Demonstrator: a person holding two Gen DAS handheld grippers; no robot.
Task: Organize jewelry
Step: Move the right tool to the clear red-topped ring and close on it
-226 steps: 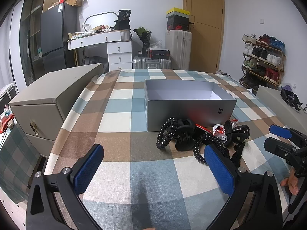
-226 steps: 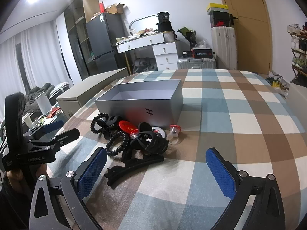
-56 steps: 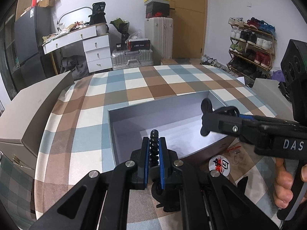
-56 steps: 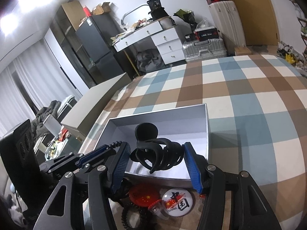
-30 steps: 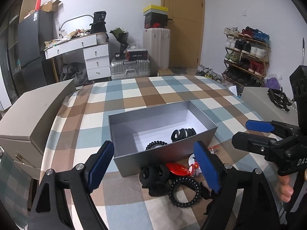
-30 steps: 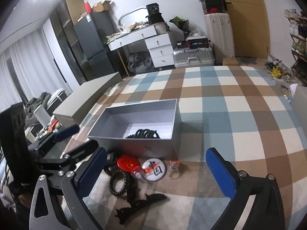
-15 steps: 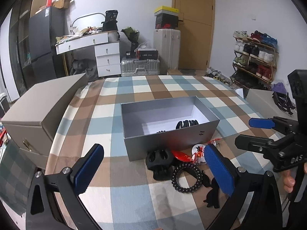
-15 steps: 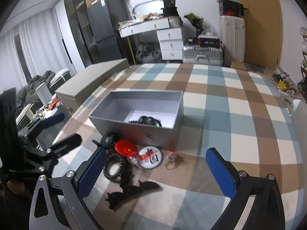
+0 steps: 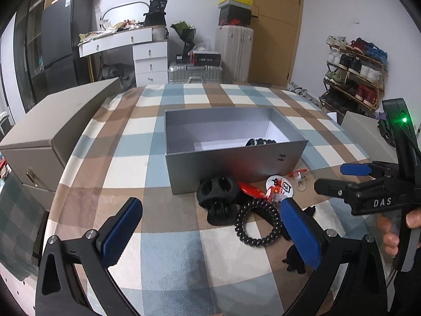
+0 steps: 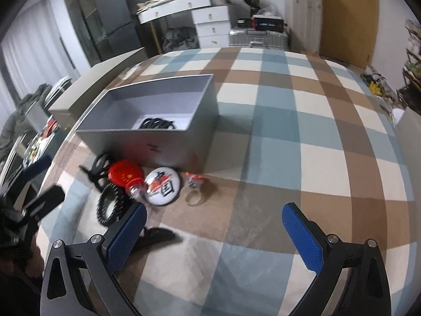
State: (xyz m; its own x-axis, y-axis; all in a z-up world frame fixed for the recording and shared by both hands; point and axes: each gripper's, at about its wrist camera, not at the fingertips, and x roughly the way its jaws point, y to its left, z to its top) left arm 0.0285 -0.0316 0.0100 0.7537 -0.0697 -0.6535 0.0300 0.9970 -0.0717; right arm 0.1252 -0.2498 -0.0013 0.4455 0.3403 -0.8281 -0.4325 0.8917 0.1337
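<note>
A grey open box (image 9: pixel 236 168) (image 10: pixel 158 144) stands on the checked cloth, with a black hair claw (image 9: pixel 260 141) (image 10: pixel 156 123) inside. In front of it lie a black claw clip (image 9: pixel 218 194) (image 10: pixel 101 164), a black coil hair tie (image 9: pixel 259 223) (image 10: pixel 109 208), a red badge (image 9: pixel 250 189) (image 10: pixel 126 173), a white round badge (image 9: pixel 279 187) (image 10: pixel 163 184), a clear ring (image 9: pixel 300 179) (image 10: pixel 193 187) and a long black clip (image 10: pixel 158 237). My left gripper (image 9: pixel 210 233) is wide open, empty, just short of the pile. My right gripper (image 10: pixel 214 237) is open and empty, right of the pile.
A beige cabinet (image 9: pixel 52 131) flanks the cloth on the left. A white dresser (image 9: pixel 147 52), suitcases (image 9: pixel 234 52) and a shoe rack (image 9: pixel 355 73) stand at the far walls. A hand (image 9: pixel 394 237) holds the right gripper's handle. Bare checked cloth (image 10: pixel 315 144) stretches right of the box.
About two seconds ago each gripper held a hair piece over the box; both pieces went inside. Both grippers have since opened, drawn back and sunk towards the pile in front.
</note>
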